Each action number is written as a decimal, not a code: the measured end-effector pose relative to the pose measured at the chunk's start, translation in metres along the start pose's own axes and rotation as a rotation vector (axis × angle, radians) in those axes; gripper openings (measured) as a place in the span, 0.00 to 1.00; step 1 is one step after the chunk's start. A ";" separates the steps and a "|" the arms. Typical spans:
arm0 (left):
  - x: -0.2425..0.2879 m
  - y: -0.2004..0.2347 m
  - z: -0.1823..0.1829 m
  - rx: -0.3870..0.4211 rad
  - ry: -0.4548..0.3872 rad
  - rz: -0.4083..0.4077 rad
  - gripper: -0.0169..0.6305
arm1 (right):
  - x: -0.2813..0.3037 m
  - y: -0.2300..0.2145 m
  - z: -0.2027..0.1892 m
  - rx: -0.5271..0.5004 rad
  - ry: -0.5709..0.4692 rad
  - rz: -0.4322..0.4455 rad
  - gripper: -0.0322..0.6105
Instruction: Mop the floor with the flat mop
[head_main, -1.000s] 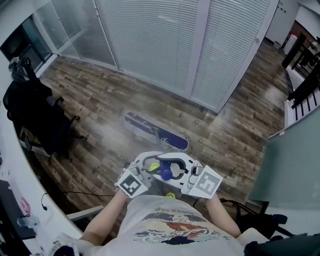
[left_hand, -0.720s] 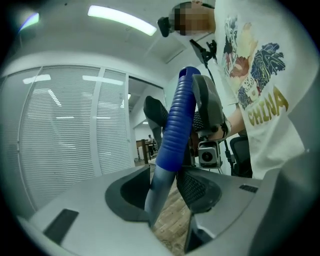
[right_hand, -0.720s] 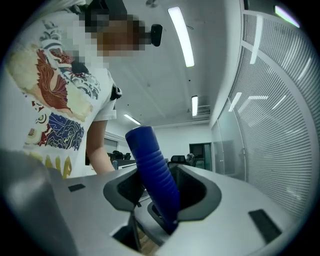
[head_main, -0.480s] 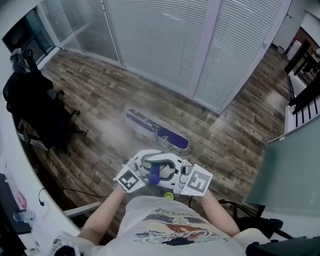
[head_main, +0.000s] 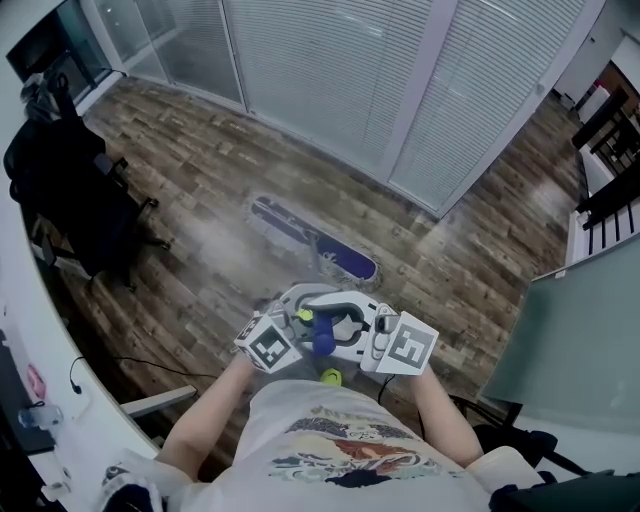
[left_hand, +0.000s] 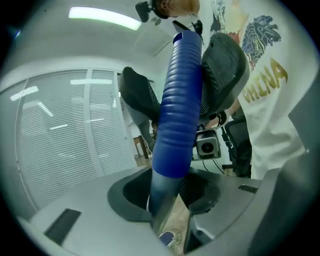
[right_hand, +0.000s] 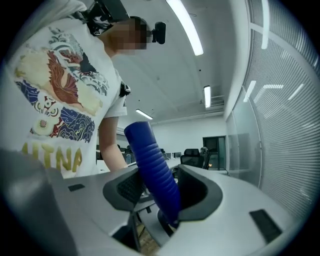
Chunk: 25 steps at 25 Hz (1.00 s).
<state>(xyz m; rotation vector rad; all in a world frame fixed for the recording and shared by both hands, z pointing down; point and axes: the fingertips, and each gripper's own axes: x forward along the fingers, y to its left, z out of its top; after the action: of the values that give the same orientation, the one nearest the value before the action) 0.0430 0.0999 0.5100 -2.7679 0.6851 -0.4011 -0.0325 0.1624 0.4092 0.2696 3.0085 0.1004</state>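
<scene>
The flat mop head (head_main: 315, 245), blue with a pale fringe, lies on the wooden floor ahead of me. Its pole rises to a blue ribbed handle (head_main: 322, 340) in front of my belly. My left gripper (head_main: 300, 322) holds it just below the ribbed grip; its jaws have just been closing on the pole. In the left gripper view the handle (left_hand: 177, 100) runs up between the left gripper's (left_hand: 167, 197) pads. My right gripper (head_main: 347, 325) faces it from the other side. In the right gripper view the right gripper (right_hand: 160, 192) is shut on the ribbed handle (right_hand: 152, 165).
A black office chair (head_main: 60, 190) stands at the left by a white desk (head_main: 45, 400). A glass wall with blinds (head_main: 330, 80) runs along the far side. A grey-green partition (head_main: 570, 330) is at the right. A thin cable (head_main: 150, 372) lies on the floor.
Both grippers have shifted a little with the handle, first left, then back right. The mop head lies in nearly the same spot on the floor.
</scene>
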 end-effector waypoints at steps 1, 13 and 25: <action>0.000 -0.005 0.001 0.003 -0.005 -0.009 0.22 | -0.003 0.005 -0.007 -0.014 0.049 0.015 0.34; -0.023 -0.010 0.037 -0.029 -0.077 0.018 0.24 | -0.015 0.001 -0.003 -0.052 0.109 -0.088 0.34; -0.005 -0.005 0.050 0.000 -0.094 0.042 0.24 | -0.053 0.002 0.025 -0.156 0.066 -0.314 0.34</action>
<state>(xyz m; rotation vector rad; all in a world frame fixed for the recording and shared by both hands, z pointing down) 0.0575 0.1161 0.4644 -2.7475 0.7193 -0.2599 0.0226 0.1561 0.3908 -0.2241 3.0402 0.3175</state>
